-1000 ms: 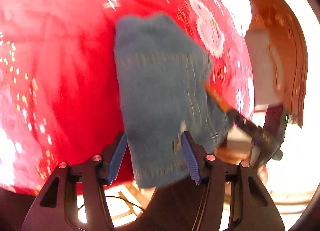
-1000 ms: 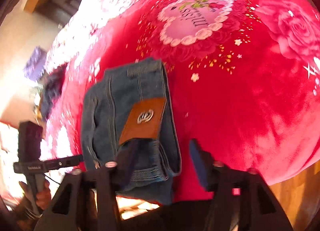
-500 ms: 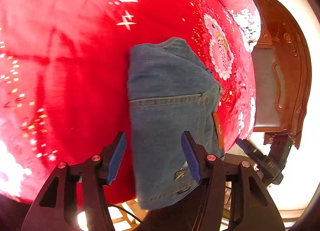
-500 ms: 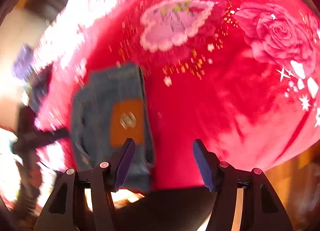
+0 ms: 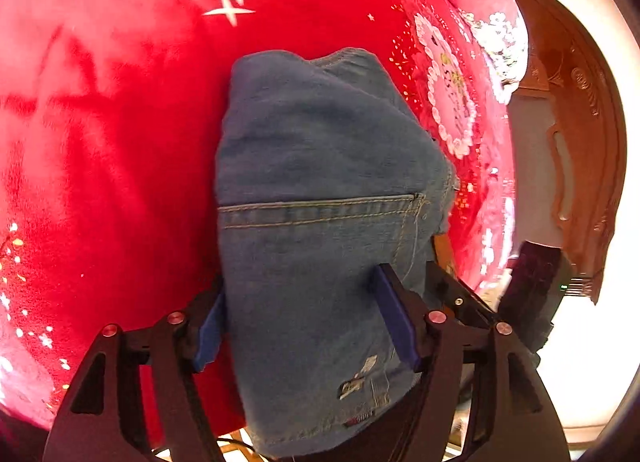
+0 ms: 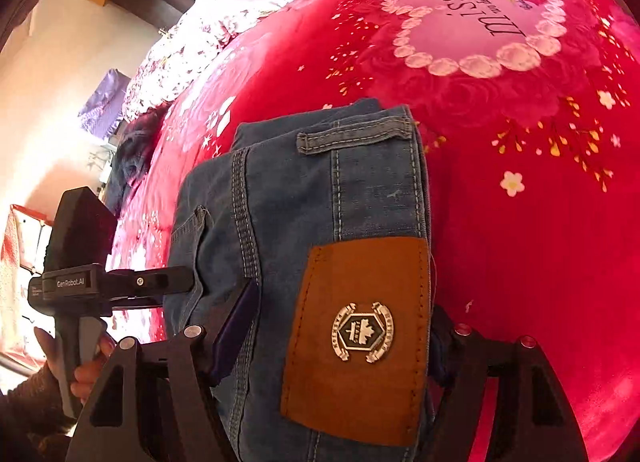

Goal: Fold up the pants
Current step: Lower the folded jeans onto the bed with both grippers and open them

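The folded jeans lie on the red blanket. The left gripper is opening astride their near end; the right gripper straddles the waistband, unclenched. Both should bite evenly before any lift.

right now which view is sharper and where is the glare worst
Right wrist view is sharper: the stitching and leather patch on the jeans read clearly. Left wrist view is slightly soft on the jeans. Glare is worst at its right edge beyond the wooden headboard, blown to white; both views bow from fisheye.
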`<state>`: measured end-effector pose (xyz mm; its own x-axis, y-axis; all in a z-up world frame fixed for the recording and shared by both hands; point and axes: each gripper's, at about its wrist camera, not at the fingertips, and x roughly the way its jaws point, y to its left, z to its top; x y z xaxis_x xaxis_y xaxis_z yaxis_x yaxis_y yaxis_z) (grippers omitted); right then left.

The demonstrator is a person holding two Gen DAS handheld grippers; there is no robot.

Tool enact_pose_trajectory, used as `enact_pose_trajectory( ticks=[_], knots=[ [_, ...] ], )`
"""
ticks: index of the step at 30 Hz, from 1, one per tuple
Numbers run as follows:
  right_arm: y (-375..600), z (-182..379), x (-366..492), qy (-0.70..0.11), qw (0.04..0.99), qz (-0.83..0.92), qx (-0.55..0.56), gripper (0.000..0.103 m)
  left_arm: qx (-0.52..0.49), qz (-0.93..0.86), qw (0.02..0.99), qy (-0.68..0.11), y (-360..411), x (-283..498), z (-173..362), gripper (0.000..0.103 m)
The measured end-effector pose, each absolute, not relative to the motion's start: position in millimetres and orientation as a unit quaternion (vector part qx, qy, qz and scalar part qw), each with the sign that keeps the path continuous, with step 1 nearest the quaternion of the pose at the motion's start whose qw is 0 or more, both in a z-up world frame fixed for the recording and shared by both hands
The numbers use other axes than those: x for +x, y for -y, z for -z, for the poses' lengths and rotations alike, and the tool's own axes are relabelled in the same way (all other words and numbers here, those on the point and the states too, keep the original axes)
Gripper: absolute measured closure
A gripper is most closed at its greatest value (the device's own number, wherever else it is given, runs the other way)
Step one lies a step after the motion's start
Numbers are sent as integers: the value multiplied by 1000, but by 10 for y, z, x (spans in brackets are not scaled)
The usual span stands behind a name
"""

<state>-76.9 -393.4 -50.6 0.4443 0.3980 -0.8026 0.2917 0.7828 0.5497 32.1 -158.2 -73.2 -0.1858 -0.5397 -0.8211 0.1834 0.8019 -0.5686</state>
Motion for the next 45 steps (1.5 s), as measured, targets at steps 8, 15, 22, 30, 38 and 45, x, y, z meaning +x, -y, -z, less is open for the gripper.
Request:
enact_pose_trajectory(
  ticks=[8, 15, 22, 30, 38, 45],
  knots=[
    [3789, 302, -831, -520, 786, -16, 334, 45, -82, 298, 677, -668, 1607, 139, 489, 46],
    [3574, 265, -778, -553, 797, -5, 243, 44, -72, 297, 681, -665, 1588, 156, 485, 49],
    [3739, 290, -803, -551, 780, 5, 297, 45, -73, 295, 679, -668, 1581, 159, 486, 49],
    [3750, 306, -812, -556, 783, 15, 279, 66, -93, 294, 670, -675, 1543, 197, 561, 57],
    [3638, 17, -687, -527, 795, -4, 300, 72, -105, 299, 700, -640, 1414, 439, 173, 65],
    [3442, -248, 138, -496, 814, -31, 299, 68, -110, 254, 759, -589, 1065, 1164, -254, 60]
  ],
)
